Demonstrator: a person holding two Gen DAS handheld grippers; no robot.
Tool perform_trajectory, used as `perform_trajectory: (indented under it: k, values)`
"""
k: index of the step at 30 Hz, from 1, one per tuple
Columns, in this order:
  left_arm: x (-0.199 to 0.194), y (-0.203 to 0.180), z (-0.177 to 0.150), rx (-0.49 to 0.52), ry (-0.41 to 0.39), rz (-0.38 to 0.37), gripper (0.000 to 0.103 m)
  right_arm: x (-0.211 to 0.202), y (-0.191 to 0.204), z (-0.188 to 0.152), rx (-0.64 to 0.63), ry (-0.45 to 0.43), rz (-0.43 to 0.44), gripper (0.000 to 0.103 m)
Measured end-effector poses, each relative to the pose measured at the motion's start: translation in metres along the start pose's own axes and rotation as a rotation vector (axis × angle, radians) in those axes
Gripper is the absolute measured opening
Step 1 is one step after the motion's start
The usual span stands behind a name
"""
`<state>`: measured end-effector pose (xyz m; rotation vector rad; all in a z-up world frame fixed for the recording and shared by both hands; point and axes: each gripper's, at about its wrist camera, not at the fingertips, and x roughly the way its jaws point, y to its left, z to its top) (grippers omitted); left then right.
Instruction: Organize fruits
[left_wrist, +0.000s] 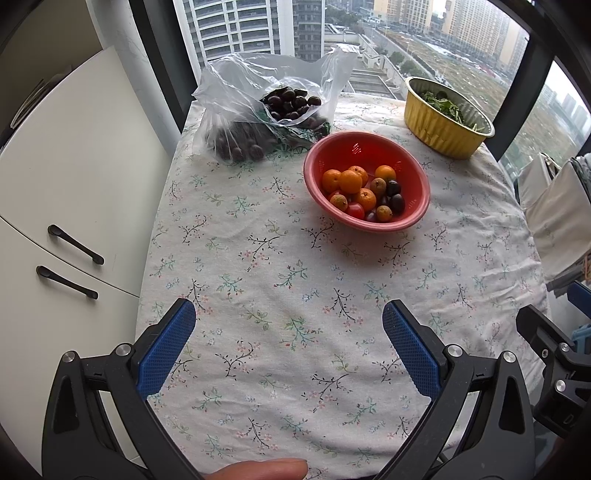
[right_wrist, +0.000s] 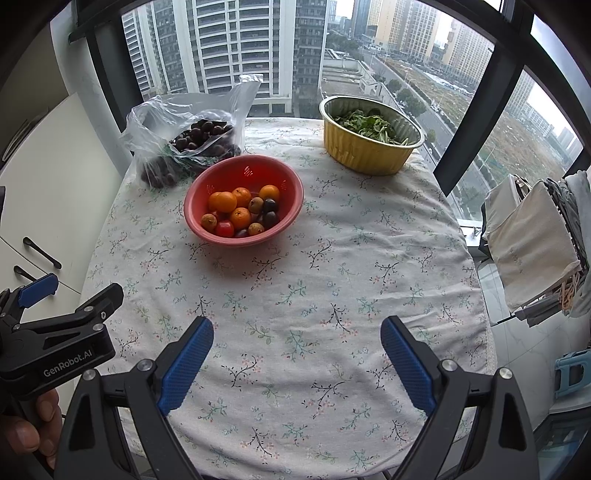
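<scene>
A red colander bowl sits mid-table with small oranges, a red tomato and dark plums. Behind it to the left lies a clear plastic bag of dark cherries. My left gripper is open and empty over the near table, well short of the bowl. My right gripper is open and empty, also near the front edge; its body shows at the right of the left wrist view.
A gold foil container of green leaves stands at the back right. The floral tablecloth covers the round table. White cabinets stand left; a rack with cloth stands right. Windows lie behind.
</scene>
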<state>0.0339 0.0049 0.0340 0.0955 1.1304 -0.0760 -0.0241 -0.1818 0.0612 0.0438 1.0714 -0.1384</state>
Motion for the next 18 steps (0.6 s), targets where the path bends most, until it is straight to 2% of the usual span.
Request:
perform_trajectory:
  k: [18]
  values:
    - [0.004,0.0051,0.0036,0.01,-0.021,0.003,0.103,0.0059,-0.0015,-0.0044,-0.01,0.015,0.006,0.094]
